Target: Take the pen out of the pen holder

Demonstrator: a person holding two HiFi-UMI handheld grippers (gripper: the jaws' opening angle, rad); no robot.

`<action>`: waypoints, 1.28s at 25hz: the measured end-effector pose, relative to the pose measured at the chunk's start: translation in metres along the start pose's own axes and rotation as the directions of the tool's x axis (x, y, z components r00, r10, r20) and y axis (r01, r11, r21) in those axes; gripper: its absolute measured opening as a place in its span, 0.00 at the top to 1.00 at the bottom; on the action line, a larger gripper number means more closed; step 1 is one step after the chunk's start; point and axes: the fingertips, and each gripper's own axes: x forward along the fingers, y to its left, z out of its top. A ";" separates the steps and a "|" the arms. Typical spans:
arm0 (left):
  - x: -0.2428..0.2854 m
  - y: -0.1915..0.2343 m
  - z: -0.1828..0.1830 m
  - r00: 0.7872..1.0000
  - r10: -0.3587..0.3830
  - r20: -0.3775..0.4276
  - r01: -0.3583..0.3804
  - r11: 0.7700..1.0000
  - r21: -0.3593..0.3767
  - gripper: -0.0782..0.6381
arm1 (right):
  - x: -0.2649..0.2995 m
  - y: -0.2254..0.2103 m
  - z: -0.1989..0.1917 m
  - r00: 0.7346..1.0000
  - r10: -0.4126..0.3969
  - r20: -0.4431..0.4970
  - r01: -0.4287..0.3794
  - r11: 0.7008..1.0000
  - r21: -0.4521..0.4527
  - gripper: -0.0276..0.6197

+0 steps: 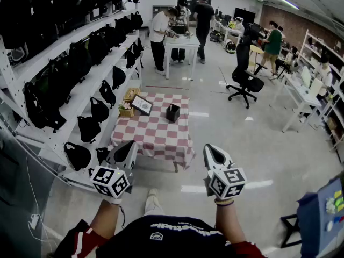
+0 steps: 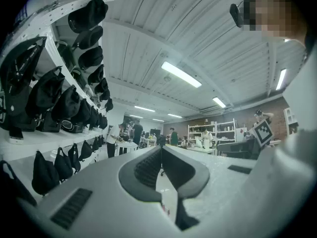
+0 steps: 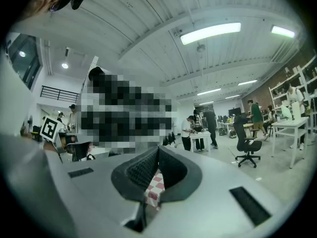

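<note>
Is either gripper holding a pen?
No: the left gripper and right gripper are both shut and empty, short of the table.

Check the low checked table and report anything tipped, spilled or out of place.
Nothing stands out. The red-and-white checked tablecloth lies smooth, the black box-shaped pen holder stands upright near its far edge, and the dark-framed picture sits beside a small woven basket. No spill or damage shows from this distance.
</note>
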 end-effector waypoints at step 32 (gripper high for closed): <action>0.001 0.001 -0.005 1.000 0.016 -0.019 -0.016 1.000 -0.007 0.88 | 0.011 0.001 -0.010 1.000 0.025 -0.007 -0.024 0.999 0.036 0.96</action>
